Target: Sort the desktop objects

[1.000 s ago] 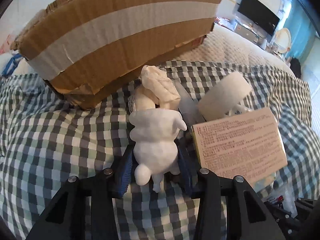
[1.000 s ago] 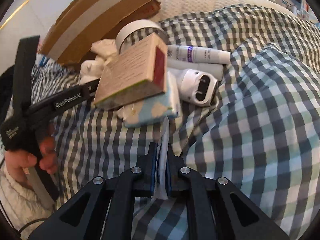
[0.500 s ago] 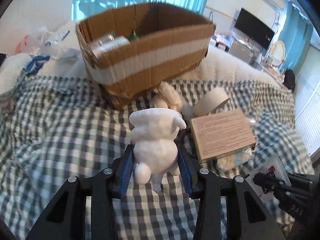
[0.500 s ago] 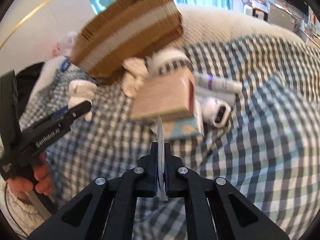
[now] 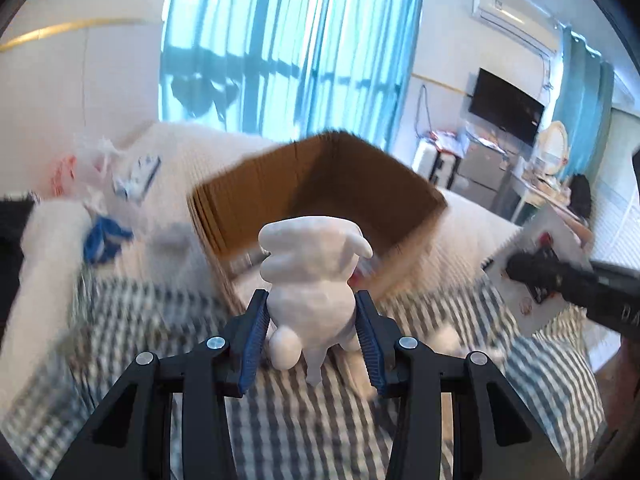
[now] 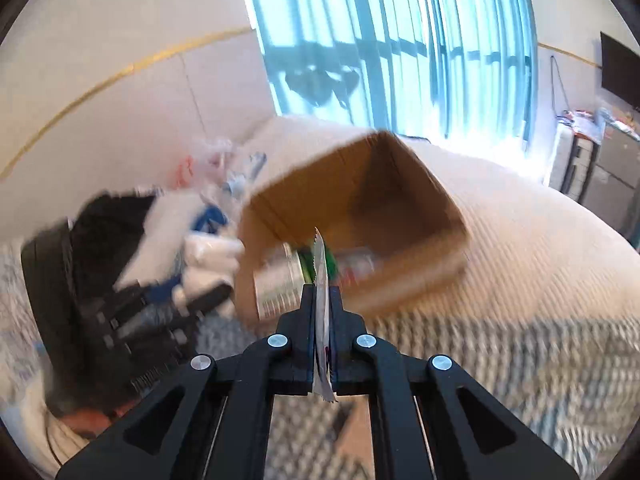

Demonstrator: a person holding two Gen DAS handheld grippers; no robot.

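Note:
My left gripper (image 5: 310, 312) is shut on a white figurine (image 5: 312, 276) and holds it in the air in front of the open cardboard box (image 5: 320, 184). My right gripper (image 6: 321, 300) is shut on a thin flat packet (image 6: 321, 280), seen edge-on, held up before the same box (image 6: 360, 216). Cans and small items (image 6: 280, 284) lie inside the box. The right gripper with its packet also shows at the right of the left wrist view (image 5: 560, 276). Both views are motion-blurred.
The checked blanket (image 5: 304, 432) covers the bed below. A heap of bags and cloth (image 5: 108, 200) lies left of the box. The white bedspread (image 6: 520, 232) spreads to the right. The window with blue curtains (image 5: 288, 40) is behind.
Both grippers have risen off the blanket and moved toward the box, carrying the figurine and the packet. The box opening now faces the cameras; the pile of desktop items has dropped out of view.

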